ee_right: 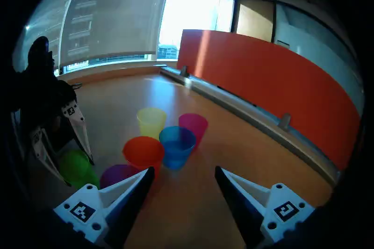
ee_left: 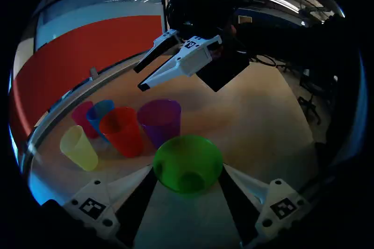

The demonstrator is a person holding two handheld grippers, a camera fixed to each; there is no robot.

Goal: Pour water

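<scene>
The big wooden table [ee_left: 262, 118] runs along a long red wall [ee_left: 84, 57], and a bunch of plastic cups stands on it. The pouring has not started yet. This looks like the step of picking up a cup to pour from.

The green cup [ee_left: 188, 164] is the one in hand. It sits right between the two fingers of the left tongs [ee_left: 188, 168]. One finger touches each side of it, so the left tongs pinch the green cup. I can see down into it, but I cannot tell if there is water inside.

Just behind the green cup are the purple cup [ee_left: 160, 120] and the orange cup [ee_left: 122, 130]. The yellow cup [ee_left: 79, 147], the blue cup [ee_left: 99, 111] and the pink cup [ee_left: 82, 116] are a bit farther back. In the right gripper view the blue cup looks like it may have some water in it.

The right tongs [ee_left: 140, 78] hang in the air above the table, well apart from the cups. Their fingers are spread and hold nothing.

I think the next move is to lift the green cup over another cup and tip it slowly. The cups stand close together, so a bump could knock one over.
</scene>
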